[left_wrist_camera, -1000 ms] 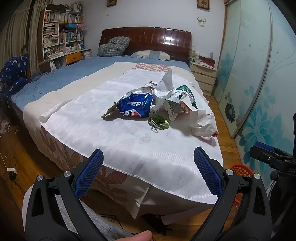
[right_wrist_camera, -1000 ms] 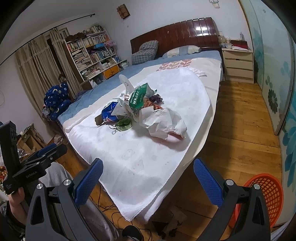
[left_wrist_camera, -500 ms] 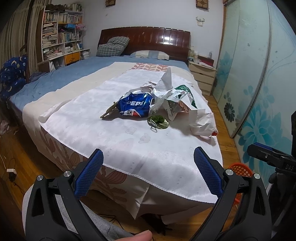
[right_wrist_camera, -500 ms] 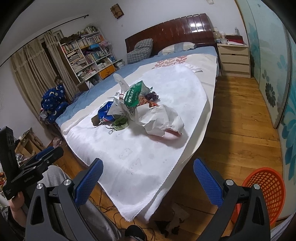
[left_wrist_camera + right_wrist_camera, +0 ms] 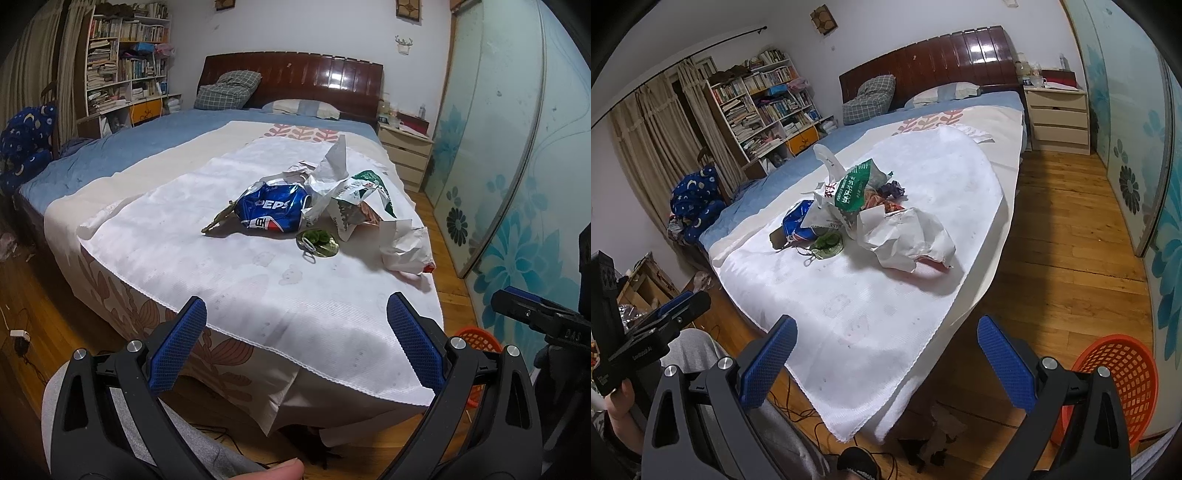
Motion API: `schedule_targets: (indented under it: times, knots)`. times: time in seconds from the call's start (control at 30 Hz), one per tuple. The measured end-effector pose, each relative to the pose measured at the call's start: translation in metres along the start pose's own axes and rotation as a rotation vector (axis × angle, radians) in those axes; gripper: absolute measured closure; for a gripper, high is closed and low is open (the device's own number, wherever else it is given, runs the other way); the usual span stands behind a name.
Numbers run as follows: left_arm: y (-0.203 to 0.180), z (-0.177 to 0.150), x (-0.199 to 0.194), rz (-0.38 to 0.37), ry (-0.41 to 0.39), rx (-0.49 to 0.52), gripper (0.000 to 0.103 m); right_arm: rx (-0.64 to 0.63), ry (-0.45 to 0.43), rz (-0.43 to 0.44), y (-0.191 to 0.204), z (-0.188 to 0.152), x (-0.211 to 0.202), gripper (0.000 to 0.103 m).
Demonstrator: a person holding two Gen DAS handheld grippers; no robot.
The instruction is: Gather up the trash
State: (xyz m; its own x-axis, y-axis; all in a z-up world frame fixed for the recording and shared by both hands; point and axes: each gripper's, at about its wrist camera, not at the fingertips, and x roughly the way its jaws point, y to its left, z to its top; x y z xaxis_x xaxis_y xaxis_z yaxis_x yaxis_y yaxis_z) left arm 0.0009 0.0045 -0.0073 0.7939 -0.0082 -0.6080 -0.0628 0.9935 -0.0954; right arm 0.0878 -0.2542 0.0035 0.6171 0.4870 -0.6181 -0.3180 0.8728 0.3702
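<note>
A pile of trash lies on a white cloth (image 5: 229,266) on the bed: a crushed blue Pepsi bag (image 5: 271,210) (image 5: 796,221), a green and white bag (image 5: 360,201) (image 5: 855,188), crumpled white paper (image 5: 404,245) (image 5: 908,240) and a small green wrapper (image 5: 317,242) (image 5: 827,243). My left gripper (image 5: 295,328) is open and empty, short of the bed's foot. My right gripper (image 5: 886,343) is open and empty, over the bed's near corner. An orange basket (image 5: 1123,376) (image 5: 474,338) stands on the floor at the right.
A wooden floor (image 5: 1063,240) runs along the bed's right side, with sliding glass doors (image 5: 517,147) beyond. A nightstand (image 5: 1056,118) stands by the headboard. A bookshelf (image 5: 122,70) is at the far left. Scraps and cables (image 5: 934,435) lie on the floor under the bed's corner.
Both grippers have drifted slightly toward the bed; the right wrist view has tilted down a little. Nothing was grasped or moved.
</note>
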Motion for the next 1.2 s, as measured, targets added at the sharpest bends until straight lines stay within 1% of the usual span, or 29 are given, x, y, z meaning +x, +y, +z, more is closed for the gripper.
schedule_targets:
  times: [0.1, 0.2, 0.33, 0.4, 0.47, 0.5, 0.6, 0.63, 0.67, 0.7, 0.73, 0.77, 0.8, 0.83, 0.87, 0.97, 1.2]
  knots:
    - [0.001, 0.0, 0.0, -0.002, 0.0, -0.005, 0.006, -0.007, -0.005, -0.001, 0.001, 0.008, -0.001, 0.006]
    - [0.003, -0.001, 0.001, -0.004, 0.002, -0.009, 0.006, -0.042, -0.022, -0.003, 0.007, 0.024, 0.001, 0.006]
    - [0.005, 0.0, 0.002, -0.008, 0.004, -0.018, 0.006, -0.128, -0.009, -0.046, 0.019, 0.055, 0.026, 0.006]
    - [0.006, 0.0, 0.002, -0.008, 0.004, -0.02, 0.006, -0.154, 0.023, -0.061, 0.022, 0.068, 0.046, 0.006]
    - [0.007, 0.0, 0.002, -0.005, 0.005, -0.023, 0.006, -0.183, 0.081, -0.094, 0.025, 0.08, 0.077, 0.007]
    - [0.008, -0.001, 0.002, -0.004, 0.007, -0.025, 0.006, -0.192, 0.093, -0.106, 0.025, 0.082, 0.087, 0.007]
    - [0.012, 0.0, 0.003, -0.003, 0.011, -0.041, 0.006, -0.209, 0.18, -0.145, 0.023, 0.087, 0.133, 0.007]
    - [0.014, 0.0, 0.002, -0.004, 0.01, -0.049, 0.006, -0.206, 0.212, -0.136, 0.021, 0.087, 0.145, 0.011]
    - [0.016, 0.001, 0.001, -0.006, 0.008, -0.06, 0.006, -0.2, 0.241, -0.122, 0.02, 0.086, 0.156, 0.022]
    - [0.018, 0.001, 0.0, -0.006, 0.007, -0.071, 0.006, -0.196, 0.244, -0.12, 0.018, 0.086, 0.161, 0.026]
    - [0.019, 0.001, 0.0, -0.006, 0.007, -0.079, 0.006, -0.19, 0.232, -0.114, 0.018, 0.087, 0.16, 0.028]
    - [0.021, 0.002, 0.0, -0.01, 0.008, -0.095, 0.006, -0.173, 0.226, -0.103, 0.015, 0.088, 0.158, 0.038]
    - [0.023, 0.003, 0.0, -0.016, 0.01, -0.11, 0.006, -0.154, 0.223, -0.085, 0.012, 0.088, 0.154, 0.039]
    - [0.025, 0.003, 0.002, -0.024, 0.014, -0.128, 0.006, -0.133, 0.22, -0.051, 0.008, 0.089, 0.149, 0.053]
    - [0.025, 0.004, 0.003, -0.027, 0.017, -0.133, 0.006, -0.111, 0.213, -0.014, 0.004, 0.089, 0.142, 0.053]
    - [0.024, 0.004, 0.012, -0.031, 0.037, -0.144, 0.006, -0.108, 0.183, 0.035, -0.004, 0.082, 0.119, 0.053]
    - [0.016, 0.002, 0.02, 0.001, 0.063, -0.097, 0.006, -0.001, 0.106, 0.141, -0.03, 0.072, 0.063, 0.053]
